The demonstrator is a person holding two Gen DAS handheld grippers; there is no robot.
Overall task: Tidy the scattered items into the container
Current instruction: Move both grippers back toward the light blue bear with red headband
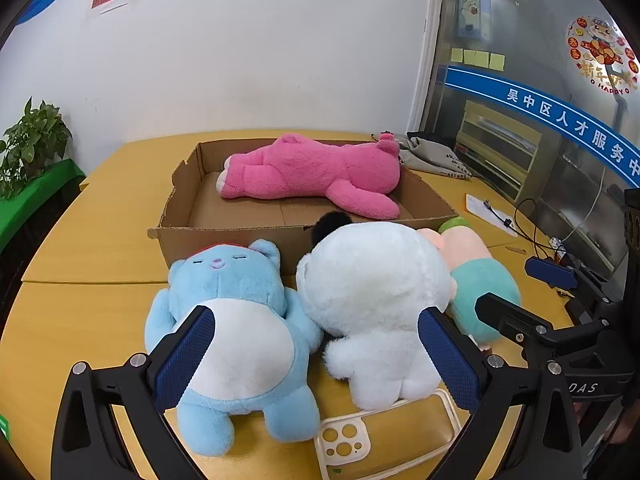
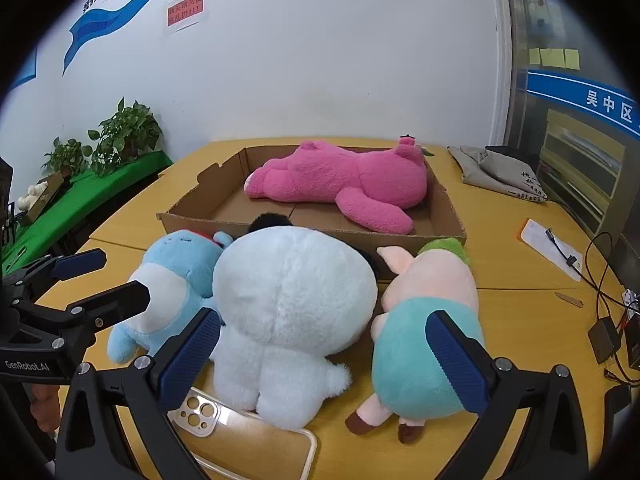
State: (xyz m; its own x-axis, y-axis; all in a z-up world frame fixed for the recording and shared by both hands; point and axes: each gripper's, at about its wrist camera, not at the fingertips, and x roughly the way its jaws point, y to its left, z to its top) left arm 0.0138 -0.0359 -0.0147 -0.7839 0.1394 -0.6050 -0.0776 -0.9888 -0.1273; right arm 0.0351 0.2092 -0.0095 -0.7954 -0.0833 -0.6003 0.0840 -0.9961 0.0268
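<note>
1. The table point(image 1: 92, 248) carries a cardboard box point(image 1: 224, 240) at its far middle; a pink bear point(image 1: 316, 170) lies on its side inside it.
2. Three plush toys sit in a row just near of the box's near wall: blue bear point(image 1: 236, 316) left, white toy point(image 1: 376, 300) middle, pig point(image 2: 424, 332) right, each touching the next.
3. A clear phone case point(image 1: 384, 436) lies flat under the white toy's near edge.
4. The left gripper point(image 1: 316, 360) is wide open and holds nothing; its fingers flank the blue bear's belly and the white toy.
5. The right gripper point(image 2: 324, 360) is likewise wide open and empty, spanning the white toy and the pig.
6. Readable writing: "GenRobot.AI" on the left gripper, "HAPPY" on a round window sticker point(image 1: 602, 56).
</note>
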